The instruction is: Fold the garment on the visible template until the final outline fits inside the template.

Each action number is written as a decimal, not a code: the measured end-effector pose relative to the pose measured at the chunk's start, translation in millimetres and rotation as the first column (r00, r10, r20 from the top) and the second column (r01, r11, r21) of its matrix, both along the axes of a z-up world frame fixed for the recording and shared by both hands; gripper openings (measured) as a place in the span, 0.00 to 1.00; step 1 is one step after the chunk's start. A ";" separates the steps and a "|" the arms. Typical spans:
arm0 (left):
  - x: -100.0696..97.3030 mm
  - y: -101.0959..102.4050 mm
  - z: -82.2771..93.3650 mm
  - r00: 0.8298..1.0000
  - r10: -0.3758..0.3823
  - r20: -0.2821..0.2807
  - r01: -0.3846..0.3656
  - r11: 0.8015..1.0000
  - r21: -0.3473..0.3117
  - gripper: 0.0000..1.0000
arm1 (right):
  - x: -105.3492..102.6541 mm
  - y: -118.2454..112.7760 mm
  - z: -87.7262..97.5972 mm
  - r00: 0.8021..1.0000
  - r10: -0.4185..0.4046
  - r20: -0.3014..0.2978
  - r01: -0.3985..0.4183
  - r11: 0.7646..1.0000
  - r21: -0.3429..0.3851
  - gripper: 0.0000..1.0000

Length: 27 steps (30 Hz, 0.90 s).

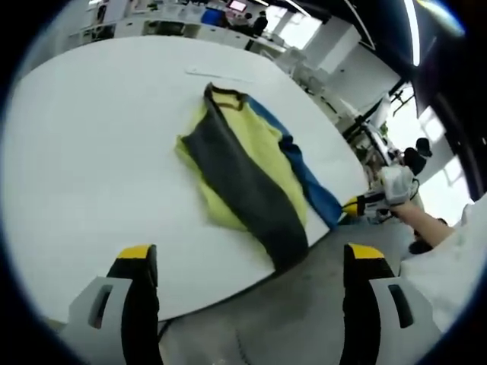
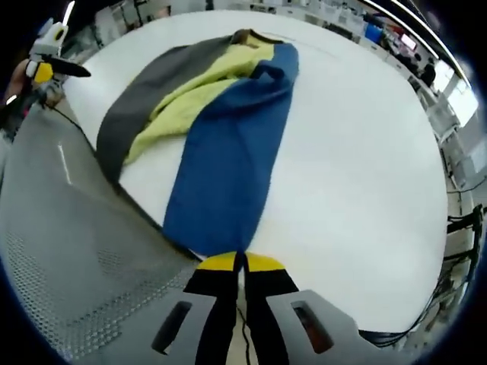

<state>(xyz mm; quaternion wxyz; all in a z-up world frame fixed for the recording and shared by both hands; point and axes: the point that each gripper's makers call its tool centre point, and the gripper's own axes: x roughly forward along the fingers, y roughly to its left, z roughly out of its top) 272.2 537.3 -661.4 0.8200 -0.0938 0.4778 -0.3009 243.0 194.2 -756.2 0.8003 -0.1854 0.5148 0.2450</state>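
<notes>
I hold the blue sleeve's end (image 2: 221,236) pinched in my right gripper (image 2: 242,262), left gripper (image 1: 247,262) wide, so next I fold it over the garment (image 1: 243,167).

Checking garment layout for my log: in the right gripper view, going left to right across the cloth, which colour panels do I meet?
Grey panel → yellow panel → blue panel → bare white table. The right tool is shut on the blue panel's near end.
</notes>
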 end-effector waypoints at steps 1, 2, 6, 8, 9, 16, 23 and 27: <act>-0.1 0.3 0.0 1.000 0.000 0.000 0.000 1.000 0.000 0.98 | 0.3 -2.3 -0.1 1.000 0.003 -0.001 -0.003 1.000 -0.008 0.03; -0.2 0.4 0.1 1.000 0.000 0.000 0.000 1.000 0.000 0.98 | 0.4 -5.0 0.0 1.000 0.006 -0.003 -0.007 1.000 -0.017 0.03; -1.0 0.1 0.3 1.000 -0.003 0.001 0.003 1.000 -0.002 0.98 | 4.9 -18.8 0.7 1.000 0.028 -0.007 -0.028 0.998 -0.060 0.03; -1.2 0.1 0.2 1.000 -0.003 0.001 0.003 1.000 -0.001 0.98 | 8.2 -25.6 1.0 0.999 0.042 -0.010 -0.043 0.996 -0.080 0.03; -1.3 -0.1 0.2 1.000 -0.004 0.001 0.004 1.000 -0.002 0.98 | 10.0 -29.4 1.4 0.999 0.049 -0.012 -0.050 0.994 -0.092 0.03; -3.1 0.3 0.6 1.000 -0.001 0.002 0.001 1.000 -0.001 0.98 | 17.1 -48.7 0.4 0.996 0.082 -0.025 -0.085 0.987 -0.139 0.03; -8.3 0.5 -1.1 1.000 0.007 -0.005 -0.007 1.000 0.003 0.98 | 17.2 -64.7 -8.9 0.994 0.094 -0.057 -0.102 0.982 -0.158 0.03; -10.1 1.3 -0.9 1.000 0.013 -0.007 -0.013 1.000 0.004 0.98 | 17.7 -72.3 -11.8 0.993 0.095 -0.068 -0.105 0.980 -0.168 0.03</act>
